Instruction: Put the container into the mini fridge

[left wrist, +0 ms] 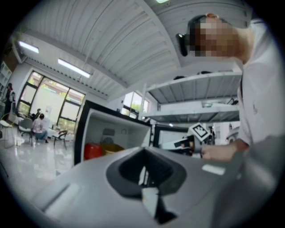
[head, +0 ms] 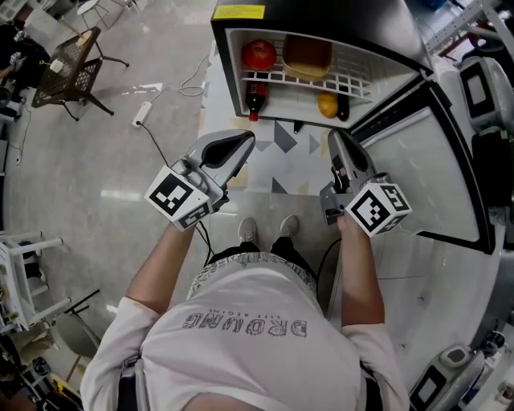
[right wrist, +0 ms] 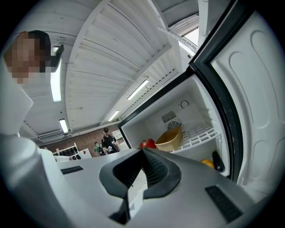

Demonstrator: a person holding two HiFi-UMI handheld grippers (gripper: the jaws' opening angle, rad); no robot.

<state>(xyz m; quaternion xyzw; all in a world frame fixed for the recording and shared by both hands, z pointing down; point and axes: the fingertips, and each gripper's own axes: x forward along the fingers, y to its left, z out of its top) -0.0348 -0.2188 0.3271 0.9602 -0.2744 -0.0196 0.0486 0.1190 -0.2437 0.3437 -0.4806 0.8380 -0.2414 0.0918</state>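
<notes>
Jaws on both grippers were pressed together, with nothing held between them. The left gripper and right gripper were side by side in front of the person's waist. Their tips pointed forward at the mini fridge and were well short of it. Below them, the person's shoes stood on a pale floor, and a grey-and-white patterned mat lay between the feet and the fridge.

The fridge door stood wide open on the right. Inside, the container, a tan bowl-like tub, sat on the white wire shelf, just beside a red apple on its left. Under the shelf were a dark bottle with a red label on the left and an orange fruit on the right.

With the container on the shelf and both grippers empty and apart from it, the placing step looked finished. The likely next move was shutting the door. That would call for the right gripper, the nearer one, to reach the door's outer edge and push it leftward, with both tips kept clear of the closing gap.
</notes>
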